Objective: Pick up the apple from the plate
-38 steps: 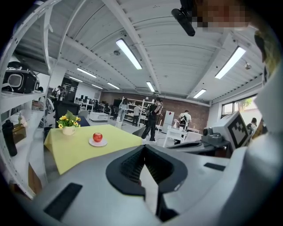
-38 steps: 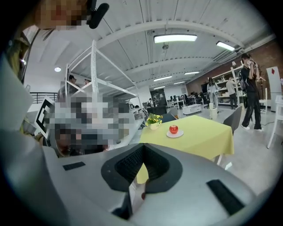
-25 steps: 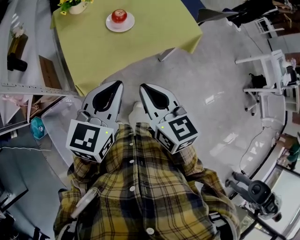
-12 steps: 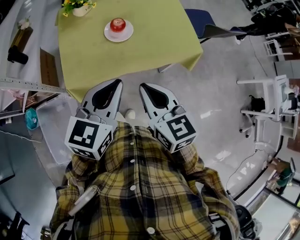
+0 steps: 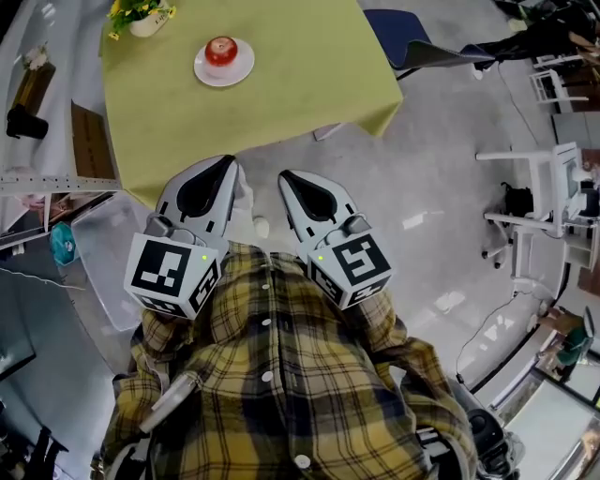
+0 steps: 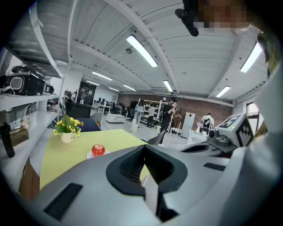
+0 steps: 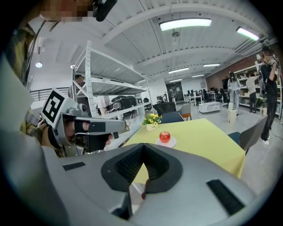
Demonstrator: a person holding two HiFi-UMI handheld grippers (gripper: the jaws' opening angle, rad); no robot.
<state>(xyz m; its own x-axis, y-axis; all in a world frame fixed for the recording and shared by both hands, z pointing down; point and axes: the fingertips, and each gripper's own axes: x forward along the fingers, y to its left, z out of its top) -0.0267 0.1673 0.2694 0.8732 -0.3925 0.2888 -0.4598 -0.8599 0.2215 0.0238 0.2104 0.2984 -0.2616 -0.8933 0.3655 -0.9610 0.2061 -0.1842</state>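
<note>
- Apple (image 5: 221, 50), red, sits upright on a white plate (image 5: 202, 73) on the yellow-green table (image 5: 300, 84), near a flower pot (image 5: 142, 19).
- Left gripper (image 5: 228, 161) and right gripper (image 5: 284, 175) hover side by side, well apart from the apple, jaws clenched on nothing.

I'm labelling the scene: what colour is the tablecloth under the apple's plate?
The tablecloth is plain yellow-green, clearest in the head view.
</note>
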